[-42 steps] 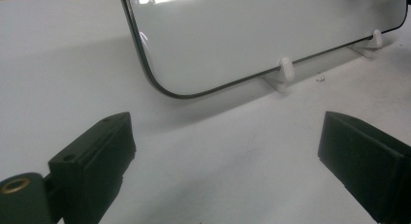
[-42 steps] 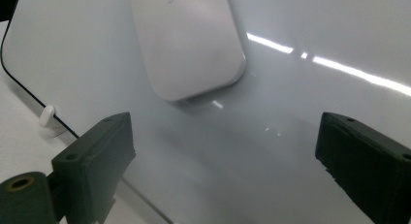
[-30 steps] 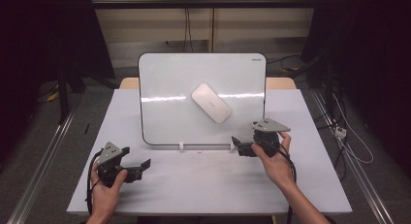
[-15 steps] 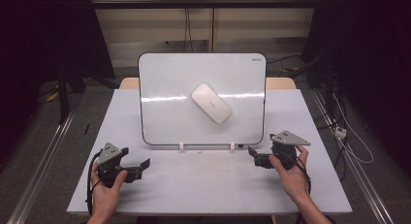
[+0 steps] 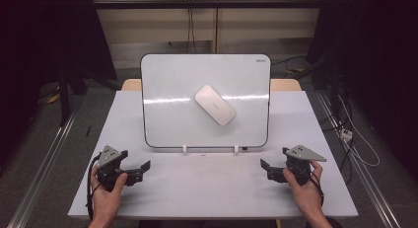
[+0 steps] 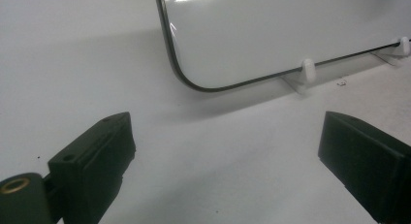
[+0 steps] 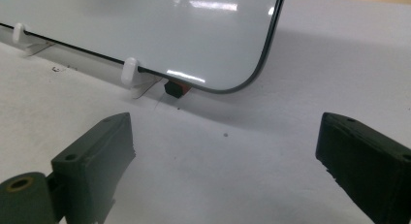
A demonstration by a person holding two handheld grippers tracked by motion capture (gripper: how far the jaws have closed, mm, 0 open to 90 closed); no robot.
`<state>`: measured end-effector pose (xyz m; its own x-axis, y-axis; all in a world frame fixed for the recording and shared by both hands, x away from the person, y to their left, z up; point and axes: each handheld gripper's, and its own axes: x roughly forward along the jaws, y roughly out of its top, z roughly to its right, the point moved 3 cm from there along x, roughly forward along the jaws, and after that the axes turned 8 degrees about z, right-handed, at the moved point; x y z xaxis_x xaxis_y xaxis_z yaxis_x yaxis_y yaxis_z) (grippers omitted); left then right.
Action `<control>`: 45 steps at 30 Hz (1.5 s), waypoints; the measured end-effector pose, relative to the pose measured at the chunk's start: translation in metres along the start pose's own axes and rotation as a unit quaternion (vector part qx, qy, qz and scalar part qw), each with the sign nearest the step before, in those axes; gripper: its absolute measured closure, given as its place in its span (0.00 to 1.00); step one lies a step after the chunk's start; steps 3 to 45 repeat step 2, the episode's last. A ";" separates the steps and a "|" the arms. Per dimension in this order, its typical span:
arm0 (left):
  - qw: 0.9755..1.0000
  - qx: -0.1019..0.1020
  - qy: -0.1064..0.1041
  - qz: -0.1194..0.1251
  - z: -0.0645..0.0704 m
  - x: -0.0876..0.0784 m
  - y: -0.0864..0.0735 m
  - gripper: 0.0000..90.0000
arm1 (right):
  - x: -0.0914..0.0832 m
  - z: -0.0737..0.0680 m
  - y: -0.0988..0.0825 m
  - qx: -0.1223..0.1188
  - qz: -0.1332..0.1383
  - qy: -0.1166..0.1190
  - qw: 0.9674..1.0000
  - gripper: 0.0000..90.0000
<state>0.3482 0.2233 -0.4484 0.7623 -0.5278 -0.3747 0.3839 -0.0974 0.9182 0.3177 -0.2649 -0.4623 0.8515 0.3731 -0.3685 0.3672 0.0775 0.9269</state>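
A white board (image 5: pixel 177 114) with a dark rim stands propped near the table's middle, held by two white clips (image 5: pixel 184 149). A white oblong eraser (image 5: pixel 215 104) sticks to its face. My left gripper (image 5: pixel 139 171) rests at the front left of the table, open, jaws pointing right. My right gripper (image 5: pixel 267 171) rests at the front right, open, jaws pointing left. The left gripper view has the left gripper (image 6: pixel 225 156) wide open and empty before the board's lower corner (image 6: pixel 242 40). In the right gripper view the right gripper (image 7: pixel 225 156) is just as wide and empty.
The white table (image 5: pixel 207 188) has bare room between the two grippers. A small dark and orange piece (image 7: pixel 173 88) sits under the board's lower edge beside a white clip (image 7: pixel 130 71). Cables (image 5: pixel 352 139) lie on the floor to the right.
My right gripper has drawn back from the board's lower right edge toward the front right of the table and settled lower. The left gripper has stayed put.
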 end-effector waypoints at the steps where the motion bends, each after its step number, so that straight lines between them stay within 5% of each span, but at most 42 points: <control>1: 1.000 -0.001 0.000 0.000 0.000 0.001 0.000 0.07 | 0.000 0.001 0.000 0.002 0.001 -0.003 1.000 0.07; 45: 1.000 -0.002 -0.003 -0.003 0.000 0.001 0.000 0.07 | 0.000 0.001 0.001 -0.001 0.001 -0.003 1.000 0.07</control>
